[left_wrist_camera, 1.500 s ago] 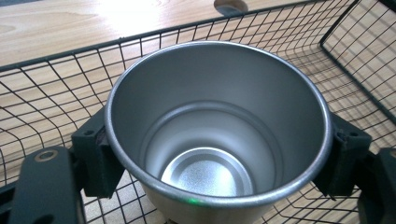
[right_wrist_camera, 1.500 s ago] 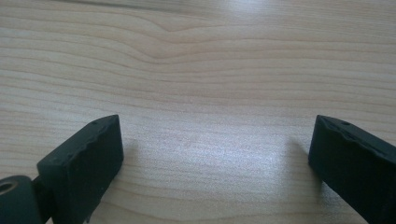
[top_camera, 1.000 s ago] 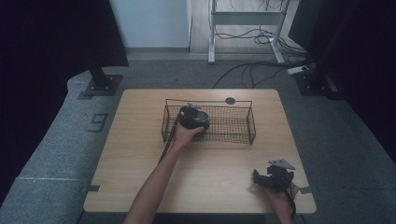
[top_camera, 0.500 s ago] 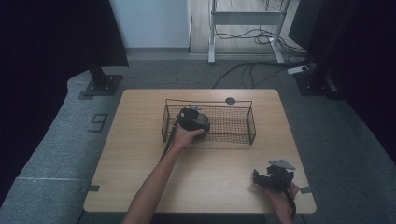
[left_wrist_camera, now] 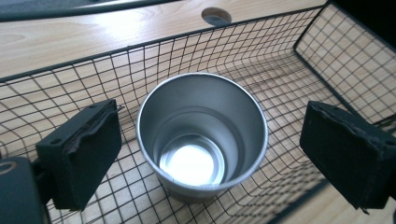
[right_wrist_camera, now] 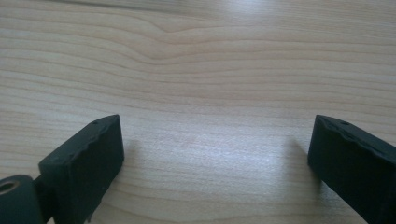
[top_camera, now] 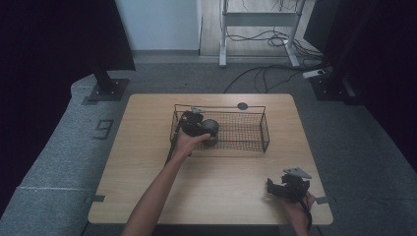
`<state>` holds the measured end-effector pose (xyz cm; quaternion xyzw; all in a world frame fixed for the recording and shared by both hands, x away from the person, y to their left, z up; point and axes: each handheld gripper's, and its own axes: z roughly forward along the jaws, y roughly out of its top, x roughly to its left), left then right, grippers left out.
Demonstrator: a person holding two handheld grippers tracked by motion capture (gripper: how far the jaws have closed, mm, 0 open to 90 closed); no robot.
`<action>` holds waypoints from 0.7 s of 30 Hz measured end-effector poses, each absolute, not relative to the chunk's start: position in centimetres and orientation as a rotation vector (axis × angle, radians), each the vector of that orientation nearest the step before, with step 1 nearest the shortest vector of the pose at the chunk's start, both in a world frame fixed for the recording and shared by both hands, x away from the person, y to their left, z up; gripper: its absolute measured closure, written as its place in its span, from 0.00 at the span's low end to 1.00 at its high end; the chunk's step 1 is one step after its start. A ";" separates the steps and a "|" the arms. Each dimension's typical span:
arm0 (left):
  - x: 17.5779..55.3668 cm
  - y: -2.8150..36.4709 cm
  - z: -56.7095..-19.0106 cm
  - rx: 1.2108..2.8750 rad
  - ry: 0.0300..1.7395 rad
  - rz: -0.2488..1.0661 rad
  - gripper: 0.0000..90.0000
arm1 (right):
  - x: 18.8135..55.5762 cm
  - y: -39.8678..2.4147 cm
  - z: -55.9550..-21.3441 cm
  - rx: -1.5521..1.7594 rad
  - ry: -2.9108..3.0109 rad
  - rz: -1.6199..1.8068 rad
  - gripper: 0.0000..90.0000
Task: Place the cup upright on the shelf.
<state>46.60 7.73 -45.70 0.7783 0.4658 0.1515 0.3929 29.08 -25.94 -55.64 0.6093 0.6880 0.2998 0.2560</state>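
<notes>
A shiny metal cup stands upright on the floor of a black wire basket, near the basket's left end in the high view. My left gripper hangs just above and behind the cup. Its jaws have just been opening, and the pads now stand clear of the cup's sides. My left gripper sits over the basket's left part. My right gripper rests low over the bare wooden table at the front right. My right gripper is open with nothing between its pads.
The basket stands at the middle back of the table, with a round cable hole just behind it. Grey carpet, stand feet and cables surround the table. Bare wood stretches between the basket and the front edge.
My left gripper has let go of the cup and drawn slightly up and back, so the cup now stands free in the basket. The right gripper has stayed put.
</notes>
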 end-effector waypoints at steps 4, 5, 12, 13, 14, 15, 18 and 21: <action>45.7 8.3 -45.2 1.969 1.154 0.385 0.07 | 29.1 -26.1 -55.6 1.656 1.864 0.813 0.04; 45.4 8.4 -45.0 1.966 1.147 0.385 0.07 | 29.1 -26.1 -55.6 1.656 1.864 0.813 0.04; 43.0 10.0 -44.5 1.919 1.098 0.372 0.08 | 29.1 -26.1 -55.6 1.656 1.864 0.812 0.05; 42.6 10.3 -44.5 1.916 1.093 0.372 0.08 | 29.1 -26.1 -55.6 1.656 1.864 0.812 0.05; 42.3 10.5 -44.5 1.914 1.089 0.374 0.08 | 29.1 -26.1 -55.6 1.656 1.865 0.810 0.05; 41.9 10.7 -44.4 1.913 1.082 0.379 0.08 | 29.1 -26.1 -55.6 1.656 1.865 0.810 0.05; 41.0 11.3 -44.5 1.922 1.065 0.387 0.08 | 29.1 -26.1 -55.6 1.658 1.864 0.810 0.05; 40.0 11.9 -44.7 1.929 1.054 0.390 0.09 | 29.1 -26.0 -55.6 1.658 1.862 0.811 0.05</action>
